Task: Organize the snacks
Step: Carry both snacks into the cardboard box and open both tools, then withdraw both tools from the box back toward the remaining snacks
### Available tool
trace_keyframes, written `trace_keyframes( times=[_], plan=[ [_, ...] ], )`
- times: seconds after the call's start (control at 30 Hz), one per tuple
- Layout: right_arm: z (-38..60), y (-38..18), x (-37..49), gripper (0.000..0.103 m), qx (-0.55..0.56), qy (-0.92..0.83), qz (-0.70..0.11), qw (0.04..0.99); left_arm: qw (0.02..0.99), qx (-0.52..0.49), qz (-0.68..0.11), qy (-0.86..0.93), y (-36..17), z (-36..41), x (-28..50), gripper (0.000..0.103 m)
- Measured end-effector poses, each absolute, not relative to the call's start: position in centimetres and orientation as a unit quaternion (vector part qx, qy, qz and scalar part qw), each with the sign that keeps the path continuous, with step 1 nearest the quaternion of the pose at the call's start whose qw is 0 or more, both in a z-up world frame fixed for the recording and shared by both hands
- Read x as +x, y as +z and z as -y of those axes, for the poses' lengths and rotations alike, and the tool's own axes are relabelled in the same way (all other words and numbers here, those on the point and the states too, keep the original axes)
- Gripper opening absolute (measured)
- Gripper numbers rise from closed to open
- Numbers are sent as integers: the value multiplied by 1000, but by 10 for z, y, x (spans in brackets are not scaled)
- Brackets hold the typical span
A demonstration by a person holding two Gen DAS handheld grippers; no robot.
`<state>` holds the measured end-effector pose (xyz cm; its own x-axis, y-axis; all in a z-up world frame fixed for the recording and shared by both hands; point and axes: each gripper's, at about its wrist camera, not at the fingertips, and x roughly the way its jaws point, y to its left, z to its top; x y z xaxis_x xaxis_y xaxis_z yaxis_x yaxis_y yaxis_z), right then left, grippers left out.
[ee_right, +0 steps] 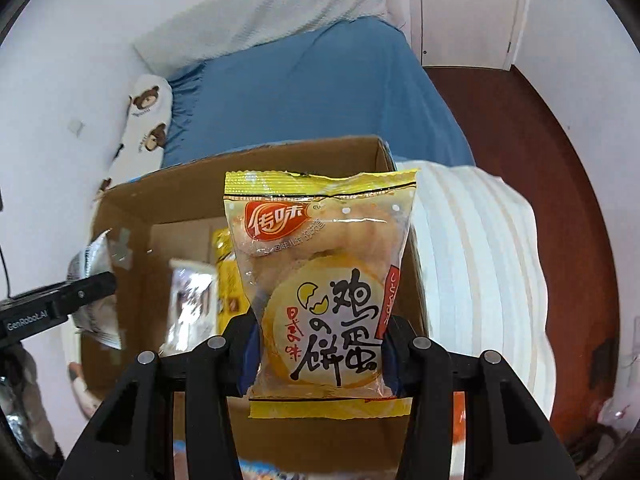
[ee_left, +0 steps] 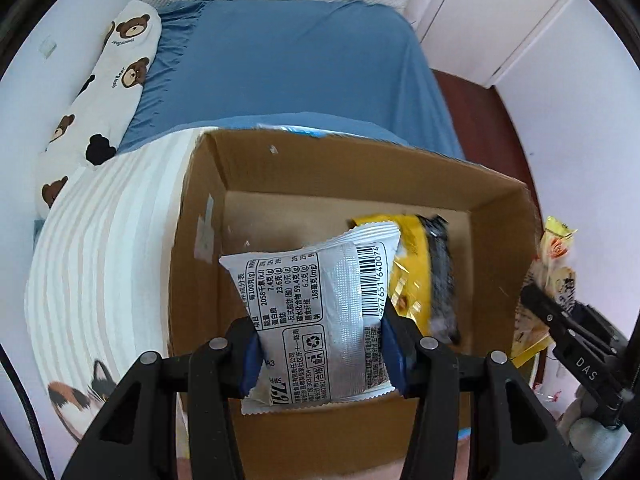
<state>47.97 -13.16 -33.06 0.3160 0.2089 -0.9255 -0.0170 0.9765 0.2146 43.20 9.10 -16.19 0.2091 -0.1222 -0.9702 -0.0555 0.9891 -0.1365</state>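
My left gripper point(ee_left: 322, 354) is shut on a silver snack packet point(ee_left: 320, 312) with a barcode, held over the open cardboard box point(ee_left: 360, 172). A yellow and black snack packet point(ee_left: 420, 276) lies inside the box. My right gripper point(ee_right: 320, 356) is shut on a yellow egg-cracker packet point(ee_right: 324, 280), held above the box's point(ee_right: 168, 196) near right side. The right gripper also shows at the right edge of the left wrist view point(ee_left: 560, 316), and the left gripper with its silver packet at the left of the right wrist view point(ee_right: 80, 296). A blurred silver packet point(ee_right: 188, 308) shows inside the box.
The box sits on a bed with a blue sheet point(ee_left: 288, 64) and a white striped blanket point(ee_left: 100, 248). A bear-print pillow point(ee_left: 100, 92) lies along the left wall. Dark red floor point(ee_right: 520, 152) and white cupboard doors point(ee_left: 500, 12) are to the right.
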Motion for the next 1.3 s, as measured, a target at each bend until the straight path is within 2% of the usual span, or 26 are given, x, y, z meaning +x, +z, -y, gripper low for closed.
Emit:
trace_keyframes(
  times=[0.17, 0.2, 0.23, 0.3, 0.33, 0.37, 0.7, 1.3],
  plan=[
    [120, -353, 511, 53, 60, 69, -593, 800, 757, -68, -650, -9, -184, -92, 466, 48],
    [119, -357, 516, 67, 61, 68, -599, 796, 756, -67, -651, -4, -188, -93, 470, 51],
    [119, -361, 522, 87, 61, 63, -607, 790, 756, -64, -651, -3, -191, -94, 473, 57],
    [120, -366, 530, 94, 69, 64, -610, 787, 758, -58, -650, 0, -191, -90, 473, 73],
    [120, -368, 531, 93, 69, 65, -611, 786, 760, -52, -648, 1, -192, -89, 474, 86],
    [121, -370, 533, 94, 69, 64, -613, 784, 760, -49, -648, 0, -192, -90, 475, 90],
    [115, -376, 521, 97, 63, 72, -615, 783, 790, -38, -612, 9, -172, -82, 462, 90],
    [106, -315, 417, 97, 55, 84, -558, 823, 849, -31, -527, 19, -106, -60, 354, 90]
  ],
)
